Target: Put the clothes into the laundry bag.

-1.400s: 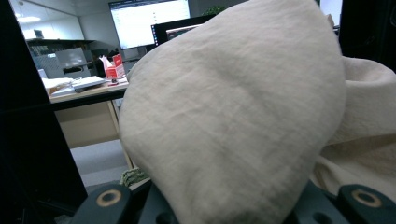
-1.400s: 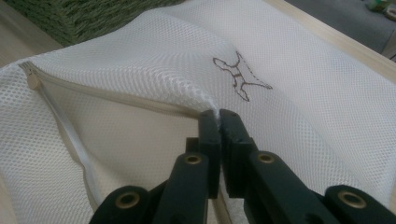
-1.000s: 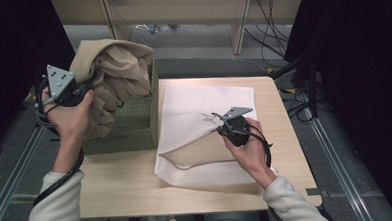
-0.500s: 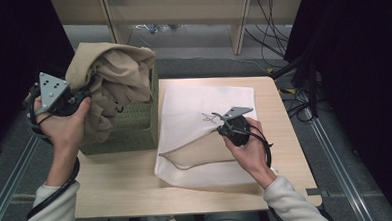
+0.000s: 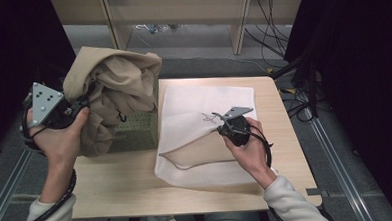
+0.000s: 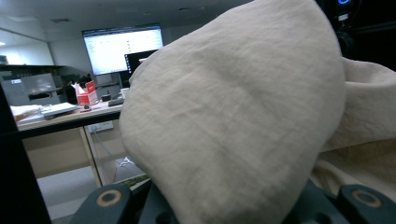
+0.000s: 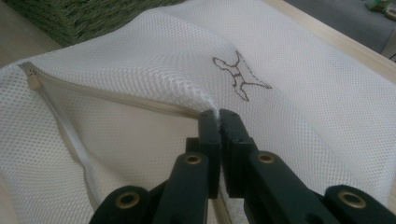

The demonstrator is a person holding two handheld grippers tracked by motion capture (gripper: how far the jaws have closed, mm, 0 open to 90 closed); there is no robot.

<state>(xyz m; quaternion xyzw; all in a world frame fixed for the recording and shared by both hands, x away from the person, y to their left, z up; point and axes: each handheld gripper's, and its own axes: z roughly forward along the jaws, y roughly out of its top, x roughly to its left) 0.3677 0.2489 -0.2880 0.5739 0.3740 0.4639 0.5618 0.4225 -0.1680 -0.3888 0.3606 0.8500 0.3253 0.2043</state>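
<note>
Cloth (image 5: 114, 94), tan, bunched up over green basket (image 5: 137, 133) at left of surface (image 5: 127, 186), pinched in left hand-held gripper (image 5: 79, 108) and lifted, likely to go into bag. Same cloth draped over jaws in left gripper view (image 6: 233, 121). Mesh bag (image 5: 204, 115), white, flat on surface at right. Right hand-held gripper (image 7: 218, 116) clamped tight on bag edge by zipper (image 7: 116, 100), holding mouth up and open. Small brown stitched mark (image 7: 240, 77) on bag; no words to read.

Left hand-held gripper (image 5: 79, 108) lifts beige cloth (image 5: 115, 89) over green basket (image 5: 137, 133); right hand-held gripper (image 5: 219, 122) pinches white mesh bag (image 5: 198, 103)
</note>
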